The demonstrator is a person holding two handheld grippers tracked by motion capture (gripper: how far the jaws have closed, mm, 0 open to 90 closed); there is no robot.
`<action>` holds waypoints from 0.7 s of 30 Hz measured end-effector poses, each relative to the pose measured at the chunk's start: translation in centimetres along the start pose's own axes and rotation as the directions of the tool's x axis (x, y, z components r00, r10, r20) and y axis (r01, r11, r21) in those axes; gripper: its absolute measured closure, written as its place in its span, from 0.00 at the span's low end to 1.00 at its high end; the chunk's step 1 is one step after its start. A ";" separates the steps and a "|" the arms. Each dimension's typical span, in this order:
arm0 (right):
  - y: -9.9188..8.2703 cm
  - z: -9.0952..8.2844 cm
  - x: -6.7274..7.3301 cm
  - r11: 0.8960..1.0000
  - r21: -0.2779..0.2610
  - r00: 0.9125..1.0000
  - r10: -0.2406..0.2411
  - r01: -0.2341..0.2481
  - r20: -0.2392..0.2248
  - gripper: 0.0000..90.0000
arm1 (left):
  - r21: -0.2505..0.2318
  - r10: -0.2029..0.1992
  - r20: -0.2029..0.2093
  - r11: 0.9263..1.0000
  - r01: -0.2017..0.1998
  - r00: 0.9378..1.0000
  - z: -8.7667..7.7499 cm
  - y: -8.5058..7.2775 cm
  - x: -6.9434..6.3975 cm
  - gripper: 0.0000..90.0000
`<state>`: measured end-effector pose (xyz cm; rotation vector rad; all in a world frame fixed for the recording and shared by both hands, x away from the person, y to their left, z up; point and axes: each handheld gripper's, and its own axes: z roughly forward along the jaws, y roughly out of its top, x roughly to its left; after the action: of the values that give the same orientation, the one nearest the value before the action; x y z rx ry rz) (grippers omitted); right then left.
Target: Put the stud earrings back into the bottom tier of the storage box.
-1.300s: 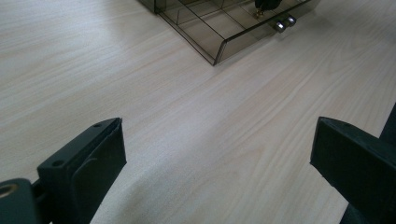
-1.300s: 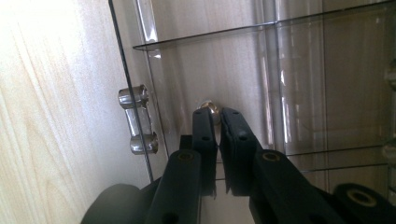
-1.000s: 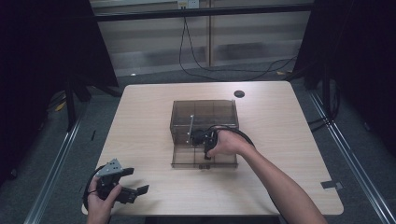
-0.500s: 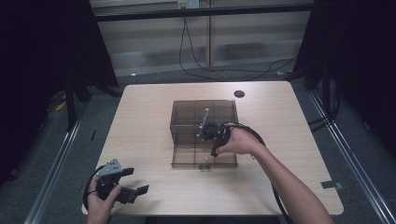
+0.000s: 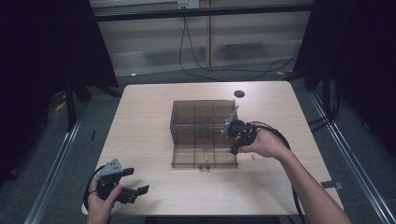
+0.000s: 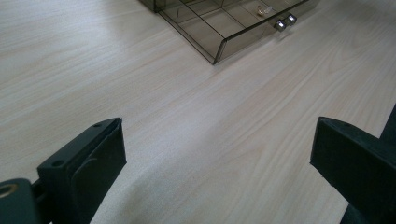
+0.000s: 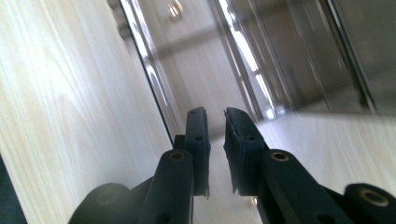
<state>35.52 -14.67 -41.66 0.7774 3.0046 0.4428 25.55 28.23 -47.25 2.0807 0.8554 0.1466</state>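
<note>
A smoky clear plastic box (image 5: pixel 203 116) stands mid-table with its divided drawer (image 5: pixel 187 156) pulled out toward me. Two small metal knobs (image 6: pixel 285 22) sit on the drawer front. A small gold piece (image 6: pixel 262 9) lies in a front compartment and appears blurred as the gold piece (image 7: pixel 175 8) in the right gripper view. My right gripper (image 5: pixel 237 142) hovers at the drawer's right edge, jaws almost together with only a thin slit and nothing seen between them (image 7: pixel 215 116). My left gripper (image 5: pixel 133 189) rests near the table's front left corner, jaws wide apart and empty.
A tiny pale item (image 5: pixel 252 157) lies on the table (image 5: pixel 140 130) just right of the drawer, by the right hand. A black round disc (image 5: pixel 239 94) sits near the far edge. Cables trail from both grippers.
The right hand and gripper have moved from over the drawer's middle out to its right edge. The left gripper has stayed still.
</note>
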 end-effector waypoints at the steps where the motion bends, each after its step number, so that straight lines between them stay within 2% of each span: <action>1: -0.5 0.0 -0.3 1.000 0.003 1.000 0.000 0.000 0.006 0.88 | 0.000 -0.002 -0.001 1.000 0.002 1.000 0.0 0.0 0.0 0.04; 6: -2.6 -0.1 -1.2 0.998 0.035 0.998 0.052 -0.053 0.037 0.88 | 0.002 0.000 -0.001 1.000 0.000 1.000 0.1 0.0 0.0 0.04; 13: -4.9 0.7 -2.3 0.993 0.064 0.994 0.094 -0.097 0.050 0.89 | 0.005 0.001 0.000 1.000 -0.001 1.000 0.1 0.0 0.0 0.04; 19: -6.0 1.2 -2.8 0.988 0.084 0.991 0.122 -0.127 0.057 0.89 | 0.006 0.001 -0.001 1.000 -0.001 1.000 0.1 0.0 0.0 0.04; 21: -6.2 1.5 -2.9 0.987 0.101 0.991 0.118 -0.124 0.062 0.89 | 0.006 0.001 -0.001 1.000 -0.001 1.000 0.1 0.0 -0.1 0.04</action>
<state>35.27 -20.85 -44.94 0.9673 2.9601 0.2622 25.54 28.13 -47.28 2.0865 0.8567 0.1455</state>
